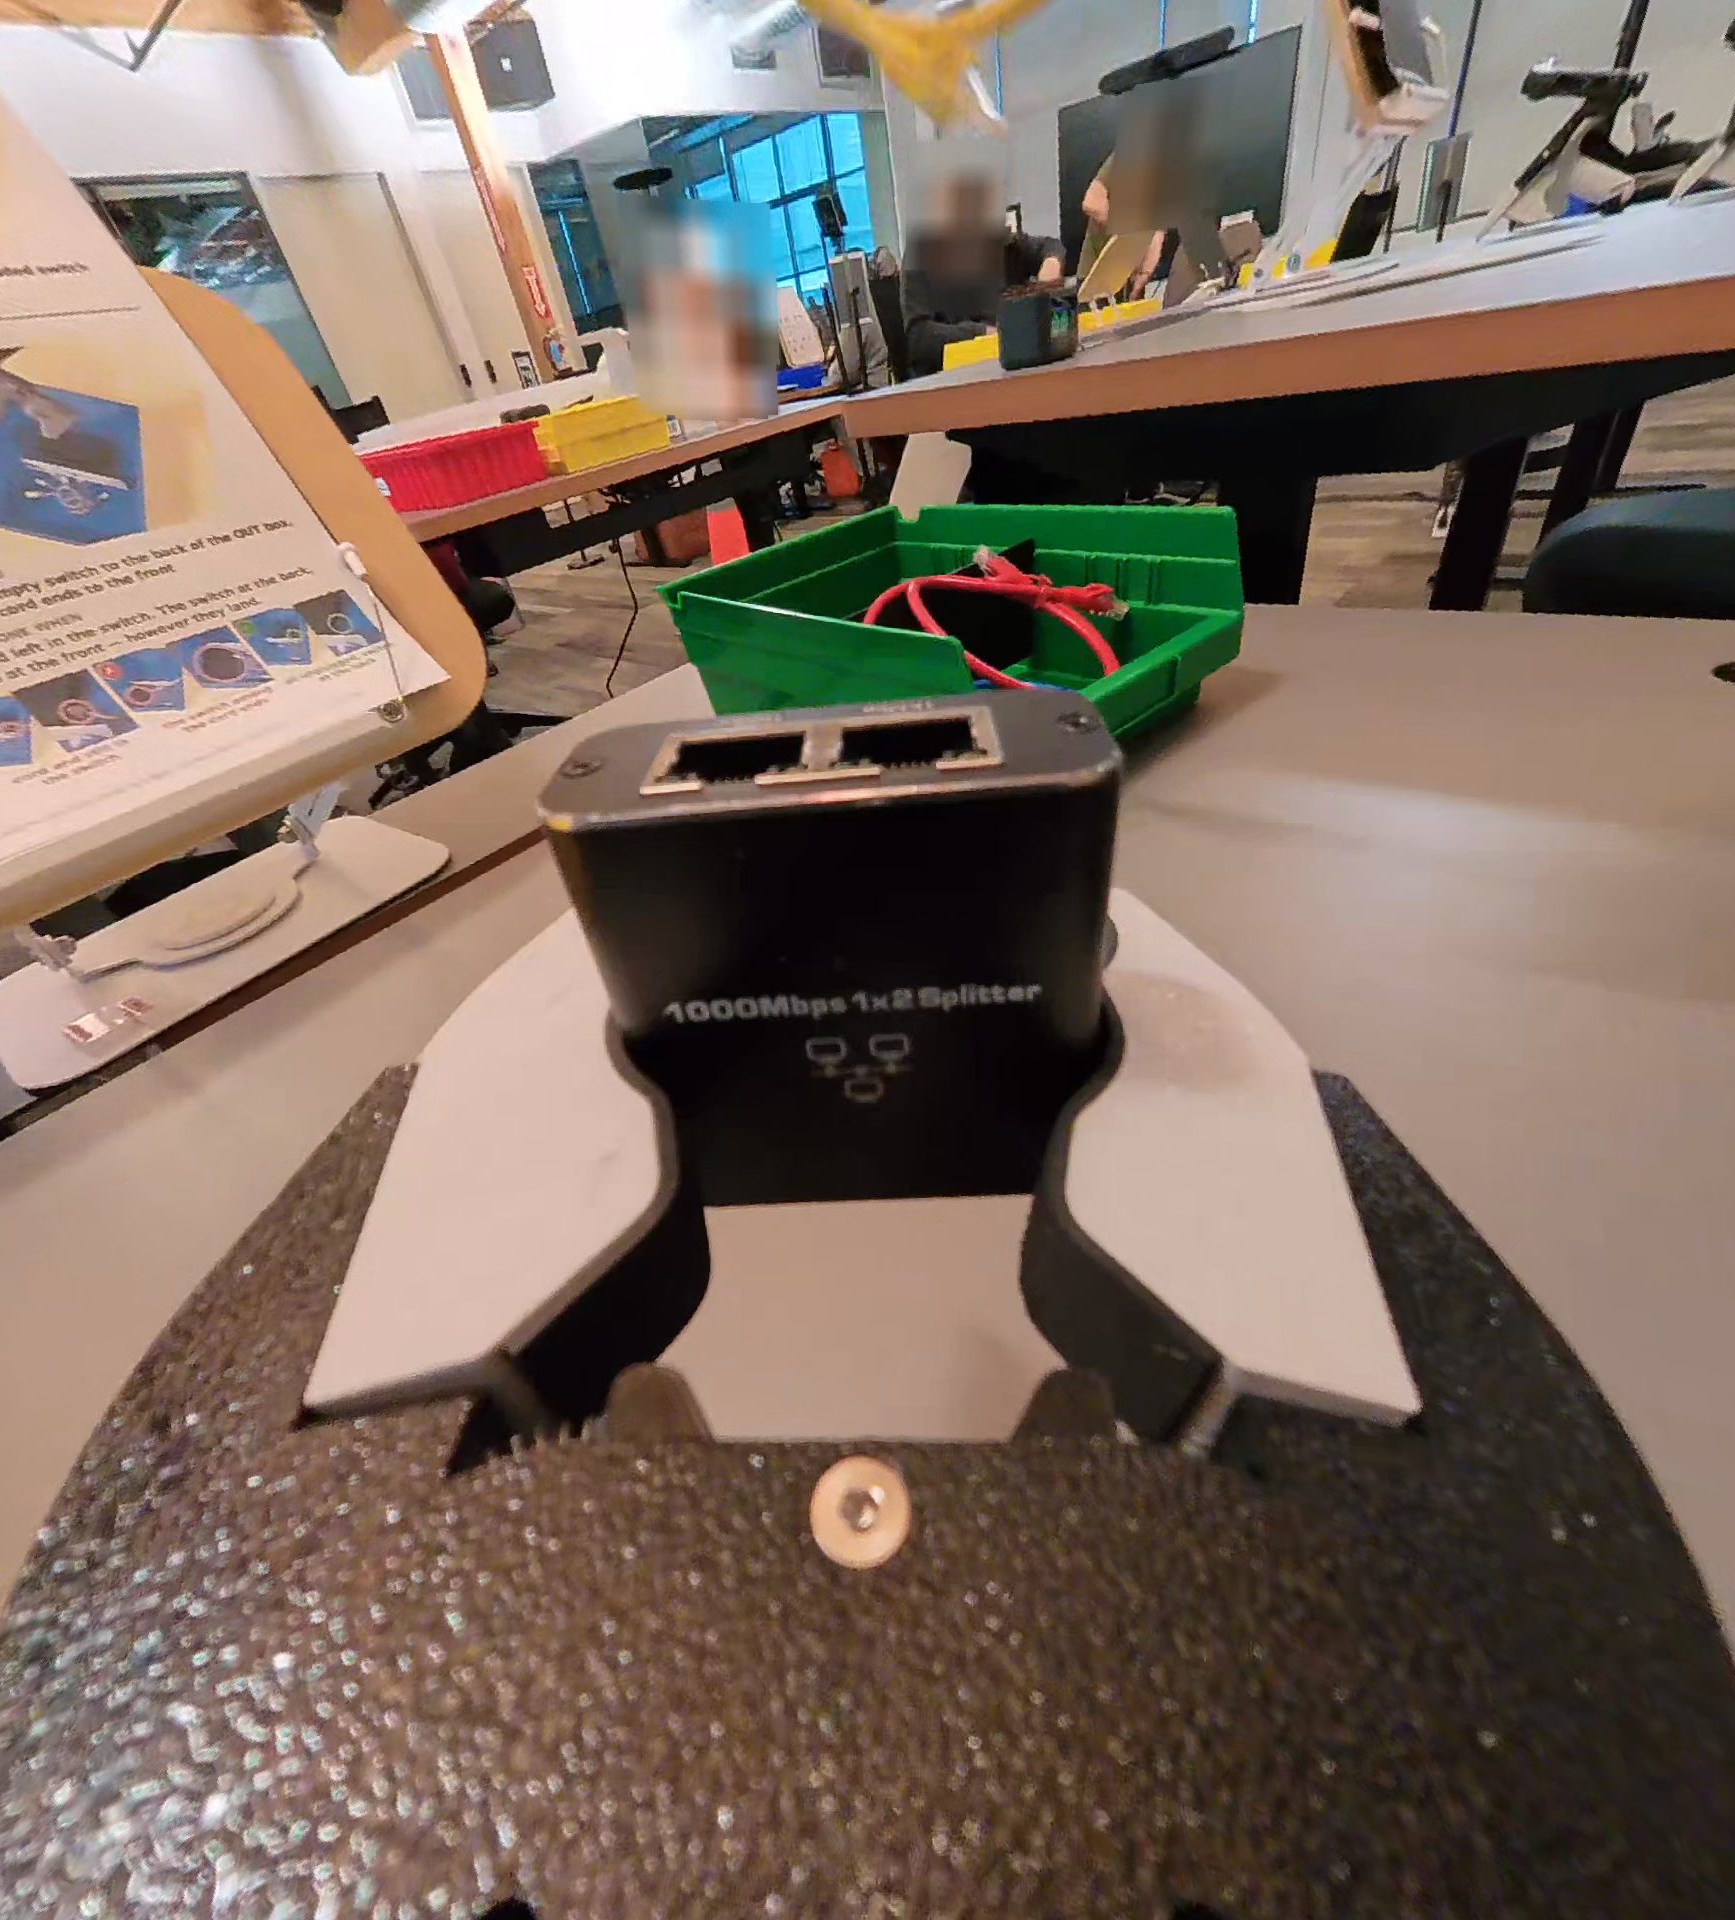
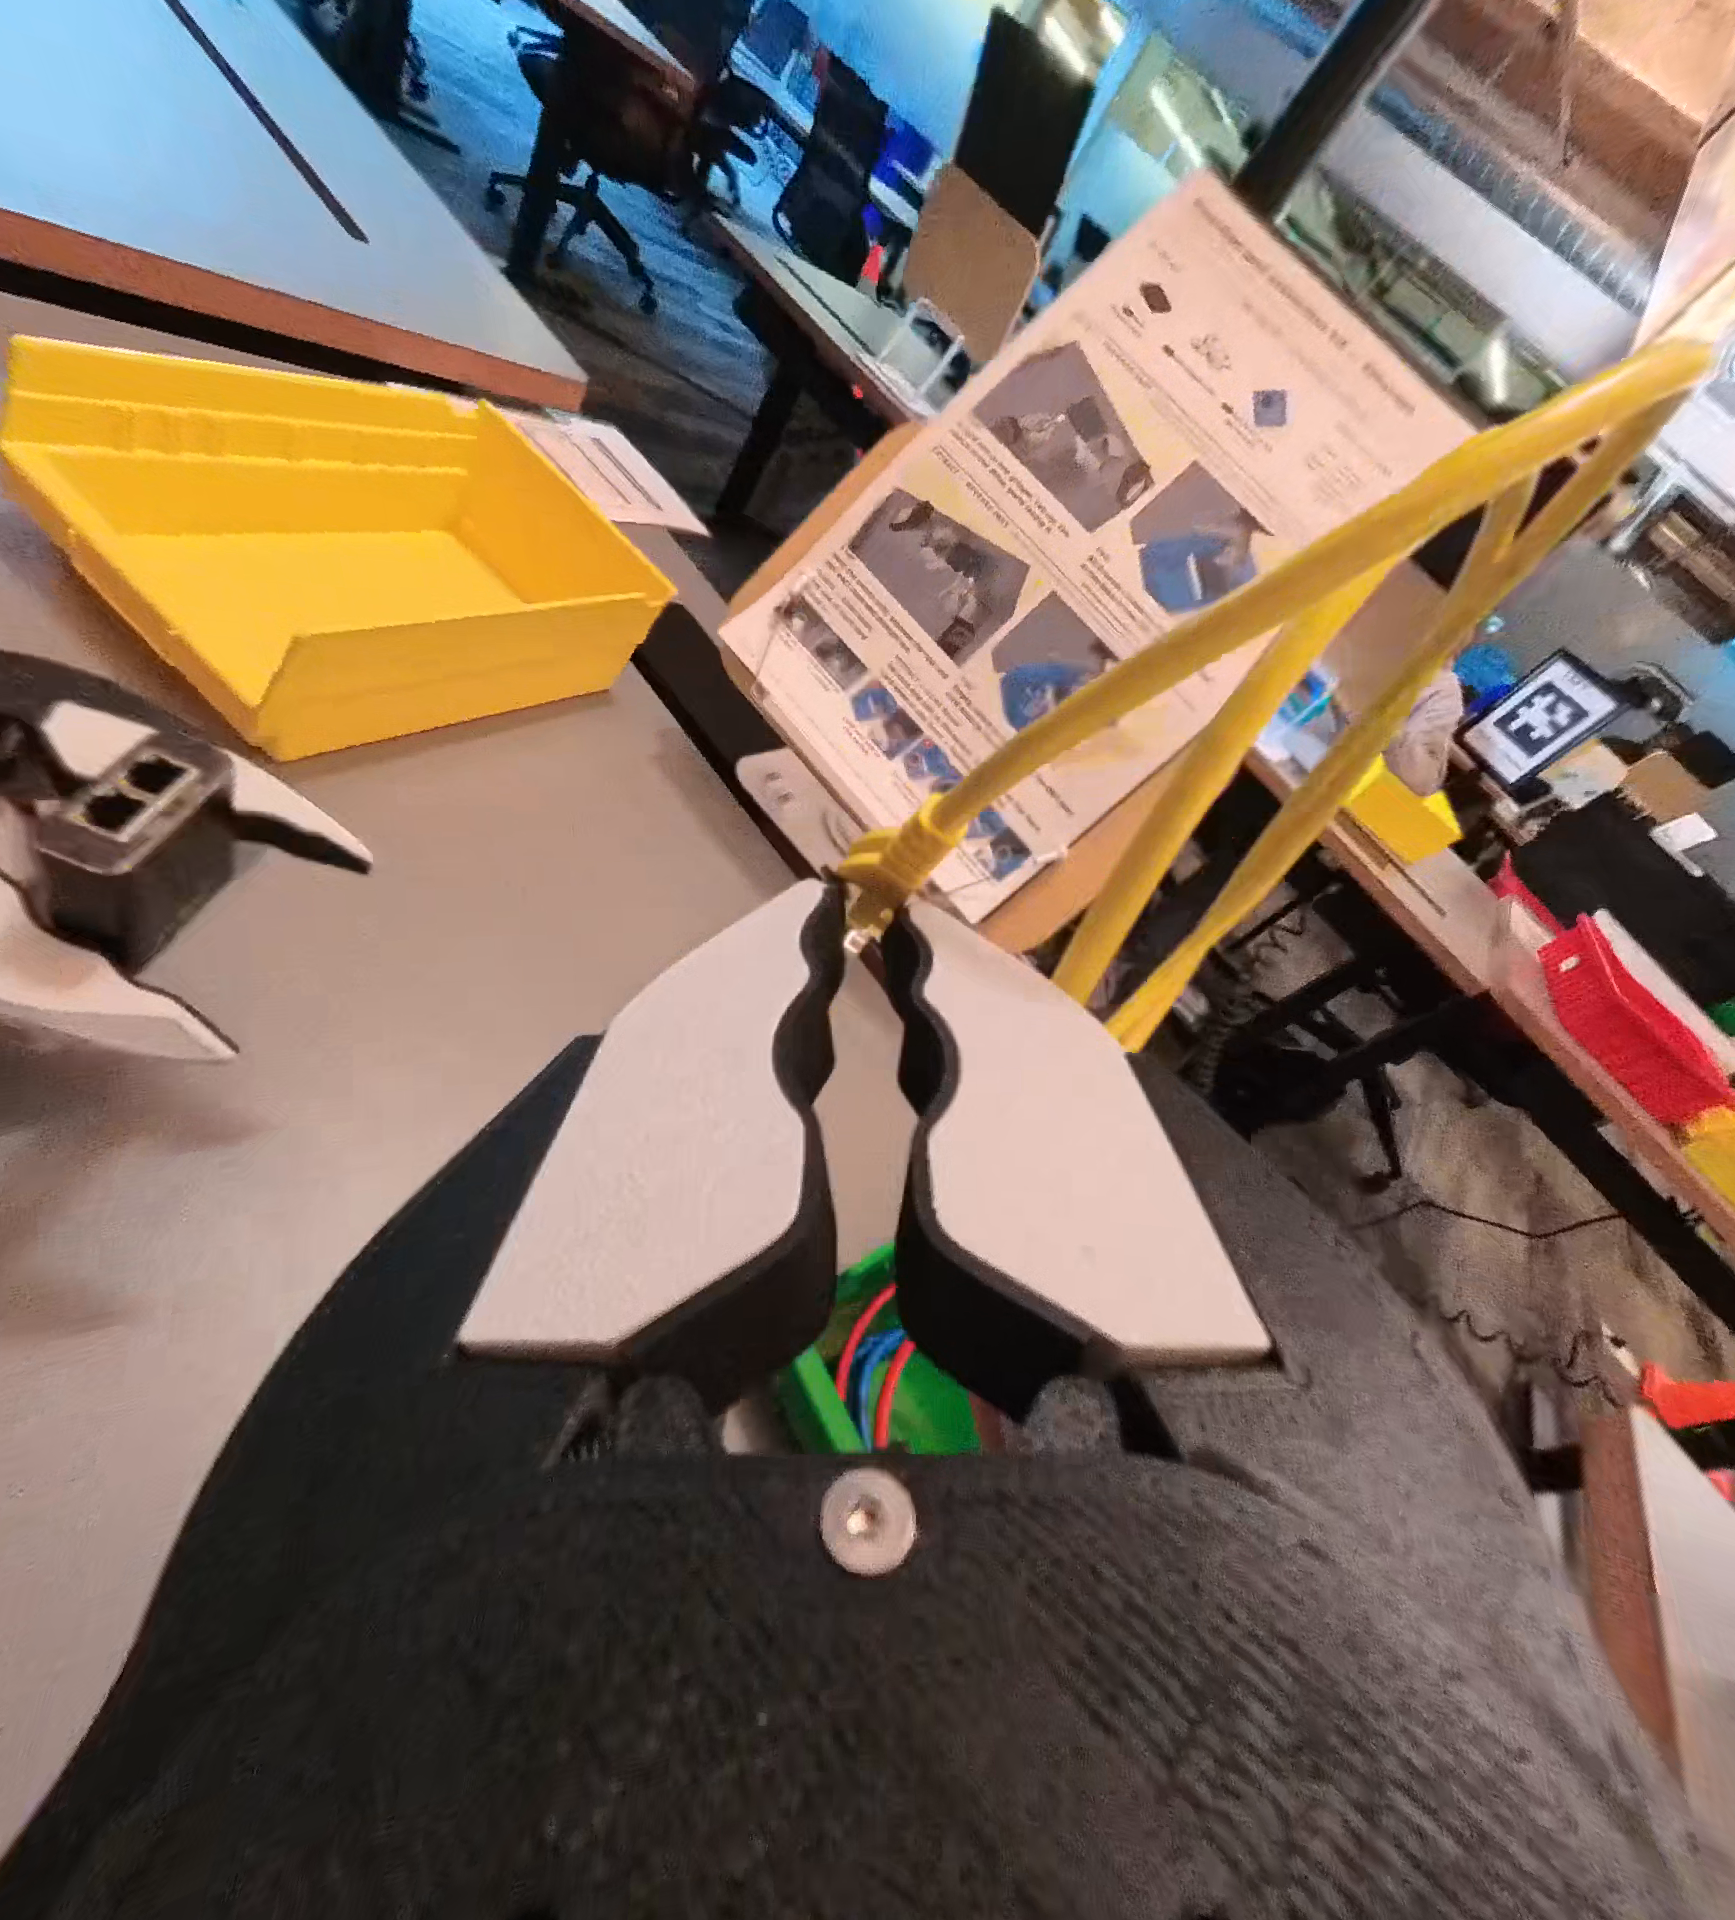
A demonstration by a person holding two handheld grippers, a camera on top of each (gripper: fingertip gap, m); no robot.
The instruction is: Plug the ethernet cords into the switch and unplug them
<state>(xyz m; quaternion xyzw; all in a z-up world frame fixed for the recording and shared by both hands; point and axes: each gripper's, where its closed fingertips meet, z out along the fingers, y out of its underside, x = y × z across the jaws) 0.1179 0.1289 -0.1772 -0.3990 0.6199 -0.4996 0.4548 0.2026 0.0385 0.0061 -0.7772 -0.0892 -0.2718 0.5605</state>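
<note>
Switch (image 1: 835, 894): two ports, both empty.

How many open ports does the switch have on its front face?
2: both side by side on the switch face, left port and right port, both empty.

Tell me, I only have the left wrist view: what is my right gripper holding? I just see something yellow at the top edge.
Observer: The right gripper is shut on the plug of a yellow ethernet cord; the cord loops up and away from the jaws.
Operator: Is it close to the switch?
Observer: No. In the right wrist view the switch, held by the left gripper, sits far off to the side, both ports empty.
Operator: Anything else on the table?
Observer: An empty yellow bin beyond the switch.
</note>
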